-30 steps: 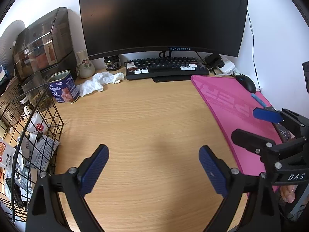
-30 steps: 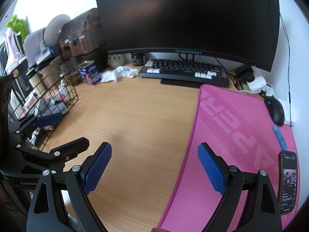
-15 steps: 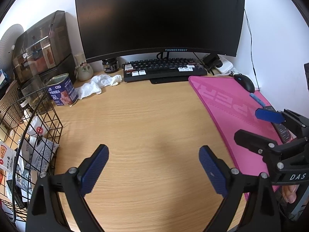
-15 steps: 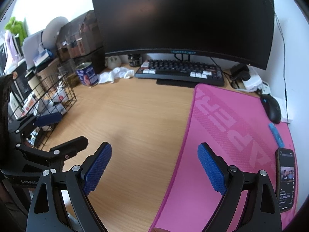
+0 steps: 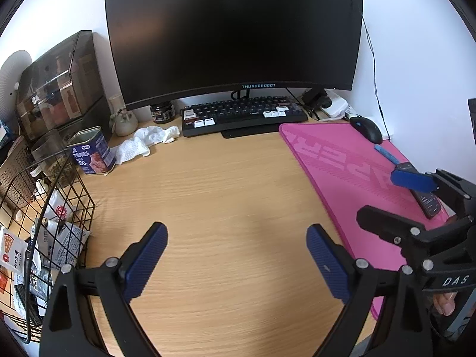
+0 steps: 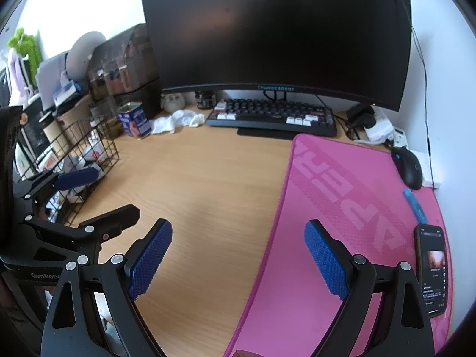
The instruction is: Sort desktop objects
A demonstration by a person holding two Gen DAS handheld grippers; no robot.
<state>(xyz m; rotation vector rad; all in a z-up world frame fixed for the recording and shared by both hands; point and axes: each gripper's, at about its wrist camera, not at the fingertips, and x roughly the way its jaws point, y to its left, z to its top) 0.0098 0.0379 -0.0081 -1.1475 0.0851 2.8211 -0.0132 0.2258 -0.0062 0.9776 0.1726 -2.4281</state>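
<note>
Little has moved since a second ago: both views have eased back and down a touch, the monitor sitting slightly lower and farther off, and nothing on the desk has been touched. I hold the left gripper (image 5: 236, 255) with its ribbed blue pads spread wide over bare wood, pinching nothing; the right gripper (image 6: 238, 255) hangs likewise spread and empty, straddling the edge of the pink desk mat (image 6: 342, 208). Outward from the left jaws, the nearest likely candidates for sorting lie at the far left: a crumpled white tissue (image 5: 145, 142), soft and near weightless, which I judge best pinched at its raised middle fold, and just beside it a blue rectangular meat tin (image 5: 90, 153), rigid, smooth-sided and probably slippery, best taken across its narrow flat faces. A black wire basket (image 5: 71, 196) already stuffed with paper sachets stands next to it, a plausible destination. On the right, a thin blue pen-like stick (image 6: 415, 205) and a glossy smartphone (image 6: 433, 267) lie flat on the woven mat; the phone is hard, slick and fragile, and I would grip its long edges. Beyond sit a black mouse (image 6: 409, 165), a dark keyboard (image 6: 273, 116) and the curved monitor (image 6: 276, 35).
</note>
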